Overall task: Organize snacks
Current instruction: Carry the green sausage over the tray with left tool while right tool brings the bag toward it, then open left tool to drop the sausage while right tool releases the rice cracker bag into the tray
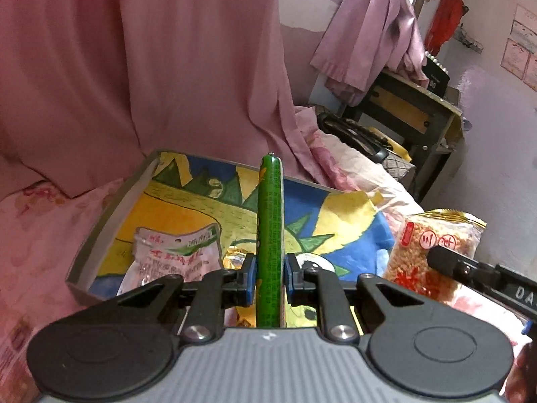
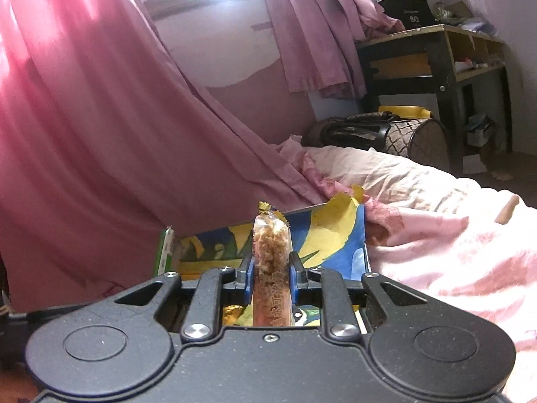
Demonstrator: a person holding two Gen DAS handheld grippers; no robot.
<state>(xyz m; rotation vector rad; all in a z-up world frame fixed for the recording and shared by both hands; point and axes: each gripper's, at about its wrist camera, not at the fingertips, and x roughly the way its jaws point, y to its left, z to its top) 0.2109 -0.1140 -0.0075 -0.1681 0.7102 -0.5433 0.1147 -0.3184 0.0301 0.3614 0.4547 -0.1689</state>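
Observation:
My left gripper is shut on a long green sausage stick that stands up between its blue pads, over a shallow box lined with a bright drawing. In the box lie a white-and-green snack pouch and a gold wrapper. My right gripper is shut on a clear packet of puffed-rice bar, held upright near the box. That same rice packet and the right gripper's arm show at the right of the left wrist view. The green stick shows at the left of the right wrist view.
The box rests on a bed with a pink floral cover. A pink curtain hangs behind it. Beyond the bed stand a patterned bag and a dark wooden desk with cloth draped over it.

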